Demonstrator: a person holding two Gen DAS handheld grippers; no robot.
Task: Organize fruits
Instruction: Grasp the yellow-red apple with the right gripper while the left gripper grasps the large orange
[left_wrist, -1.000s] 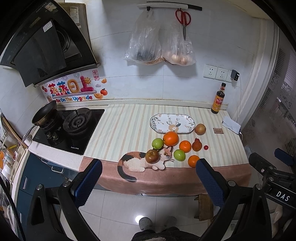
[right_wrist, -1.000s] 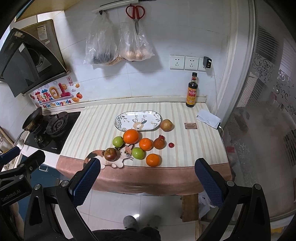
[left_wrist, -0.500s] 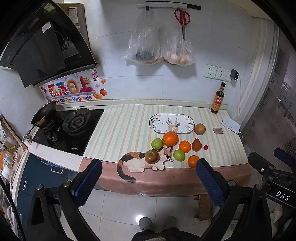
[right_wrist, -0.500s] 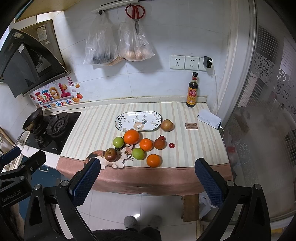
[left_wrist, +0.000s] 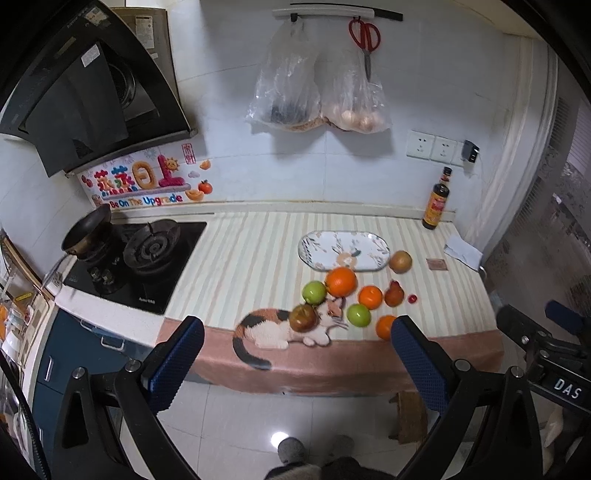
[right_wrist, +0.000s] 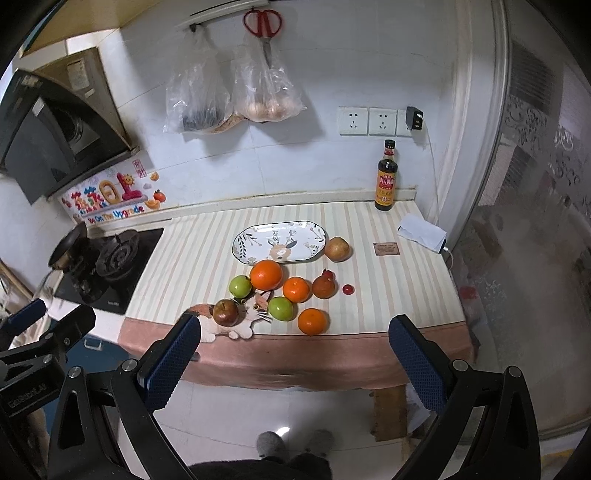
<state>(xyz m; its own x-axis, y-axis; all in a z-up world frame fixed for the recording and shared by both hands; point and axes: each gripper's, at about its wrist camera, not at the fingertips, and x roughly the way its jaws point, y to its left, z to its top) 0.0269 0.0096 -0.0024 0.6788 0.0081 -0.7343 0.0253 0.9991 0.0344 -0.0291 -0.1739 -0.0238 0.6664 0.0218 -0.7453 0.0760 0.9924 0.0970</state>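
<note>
Orange and green fruits (right_wrist: 280, 291) all lie beside the empty oval plate (right_wrist: 243, 243); both the left gripper (left_wrist: 295, 354) and the right gripper (right_wrist: 293, 354) hang released, nothing sorted yet.

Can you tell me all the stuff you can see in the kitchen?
Round oranges: three, orange, middle of counter.
Green apples: two, beside the oranges.
Red-brown apple: one, on the cat picture.
Oval patterned plate: one, white, empty, behind the fruit.
Tan round fruit: one, right of plate.
Dark red pear-shaped fruit: one; small red fruit beside it.
Dark sauce bottle: one, by wall.
Red scissors: one, hanging.
Clear plastic bags: two, hanging.
Black gas stove: one, left.
Left gripper: blue pads, open.
Right gripper: blue pads, open.
</note>
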